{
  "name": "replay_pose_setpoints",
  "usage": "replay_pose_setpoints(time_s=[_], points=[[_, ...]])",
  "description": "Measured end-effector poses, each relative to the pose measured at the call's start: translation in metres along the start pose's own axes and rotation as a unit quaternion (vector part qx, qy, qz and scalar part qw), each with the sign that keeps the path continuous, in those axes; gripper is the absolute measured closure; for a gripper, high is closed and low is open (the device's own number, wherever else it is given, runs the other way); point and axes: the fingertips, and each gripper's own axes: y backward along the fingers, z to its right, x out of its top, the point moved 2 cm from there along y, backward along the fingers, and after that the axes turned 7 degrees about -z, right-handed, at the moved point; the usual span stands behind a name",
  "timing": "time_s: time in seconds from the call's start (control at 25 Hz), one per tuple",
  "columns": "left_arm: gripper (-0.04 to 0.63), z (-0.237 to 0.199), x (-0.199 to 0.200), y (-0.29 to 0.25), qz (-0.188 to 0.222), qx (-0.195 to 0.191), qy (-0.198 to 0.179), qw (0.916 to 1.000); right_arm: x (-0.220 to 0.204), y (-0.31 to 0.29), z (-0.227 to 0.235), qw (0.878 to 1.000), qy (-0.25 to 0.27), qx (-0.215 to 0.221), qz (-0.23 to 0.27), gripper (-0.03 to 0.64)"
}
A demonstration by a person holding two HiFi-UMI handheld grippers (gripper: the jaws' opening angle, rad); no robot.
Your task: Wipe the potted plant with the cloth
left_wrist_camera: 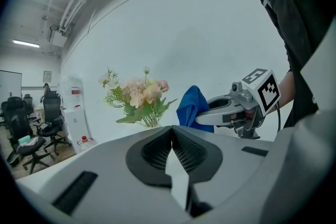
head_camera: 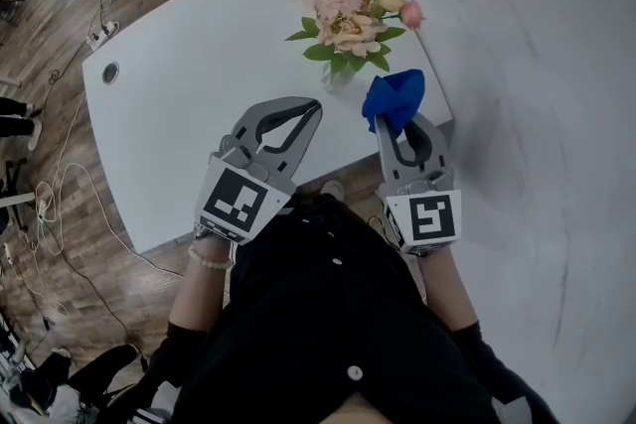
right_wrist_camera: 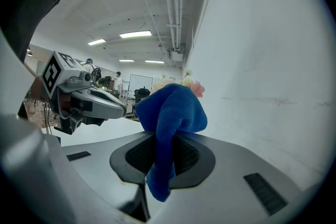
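My right gripper (head_camera: 399, 126) is clamped on the blue cloth (head_camera: 394, 96), pinched about the middle of the bundle. In the right gripper view a rounded wad stands above the pads and a short tail hangs below them. My left gripper (head_camera: 312, 106) is closed on nothing, with its tips meeting, and it sits at centre frame in the head view.

The potted plant (head_camera: 353, 15) stands at upper centre of the head view on the white table (head_camera: 189, 104), close to the table's edge by the wall. The cloth is just below and to the right of it, near the lowest leaves but, as far as I can tell, not touching.

I judge the cloth soft, light and limp. It should fold round a leaf without scraping, and the present grip looks firm enough to keep.

The plant is the delicate part – thin stems, loose petals and a wide head over a small clear vase (head_camera: 336, 76) (top-heavy, I'd guess). A sideways push would likely tip or slide it. If I steady it, I'd hold the vase low down, never the blooms – and wipe with light strokes
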Motion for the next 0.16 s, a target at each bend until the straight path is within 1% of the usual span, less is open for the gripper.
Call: replay_pose_setpoints(time_s=[0.16], points=[[0.58, -0.0022, 0.0, 0.0027, 0.005, 0.0, 0.011, 0.9999, -0.0013, 0.0007, -0.0034, 1.0, 0.003, 0.002, -0.005, 0.534]])
